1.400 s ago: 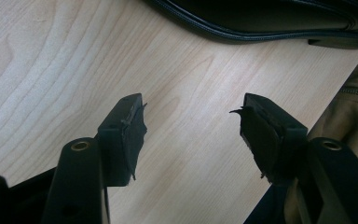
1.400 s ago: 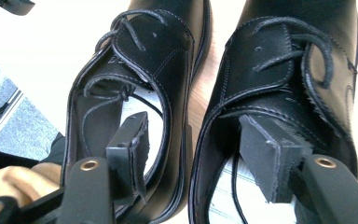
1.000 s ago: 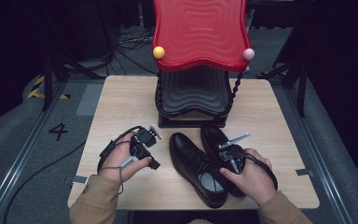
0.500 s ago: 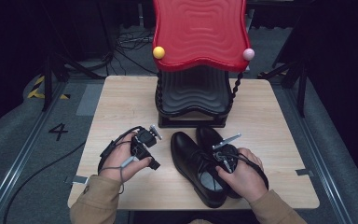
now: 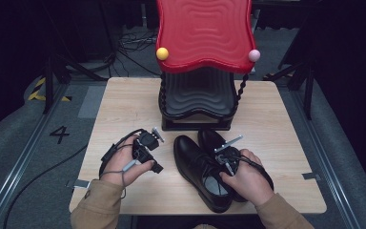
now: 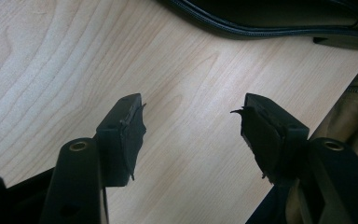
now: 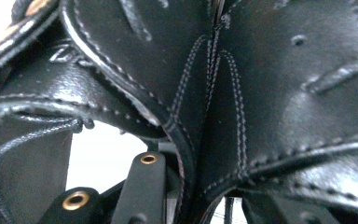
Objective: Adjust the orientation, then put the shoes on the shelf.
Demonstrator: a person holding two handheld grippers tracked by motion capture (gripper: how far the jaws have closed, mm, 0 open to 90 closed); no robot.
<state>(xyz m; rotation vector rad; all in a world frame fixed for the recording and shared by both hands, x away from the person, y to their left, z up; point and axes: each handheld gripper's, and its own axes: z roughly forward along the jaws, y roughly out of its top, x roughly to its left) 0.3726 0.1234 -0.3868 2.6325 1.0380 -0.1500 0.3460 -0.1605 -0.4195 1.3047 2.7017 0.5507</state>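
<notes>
Pale wooden counter (image 5: 124,114); left tool (image 6: 191,135) released, idle; right tool (image 5: 226,155) grasping state unclear at black shoes (image 5: 202,164); best pinch both collars squarely, lift level.

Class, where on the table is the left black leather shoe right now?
In the high view, the left black leather shoe lies front-centre on the wooden table, between left gripper and right gripper.

Both hands low at the near edge, one gripper in each.

Left hand (image 5: 124,164) holds the left gripper (image 5: 155,151) pointing to the right, jaws spread wide with bare space between them; its pads (image 6: 126,128) look worn at the edges. Right hand (image 5: 245,176) holds the right gripper (image 5: 226,155) angled down and forward, wrist bent. Its jaw state cannot be judged. Both forearms wear tan sleeves (image 5: 95,210).
</notes>
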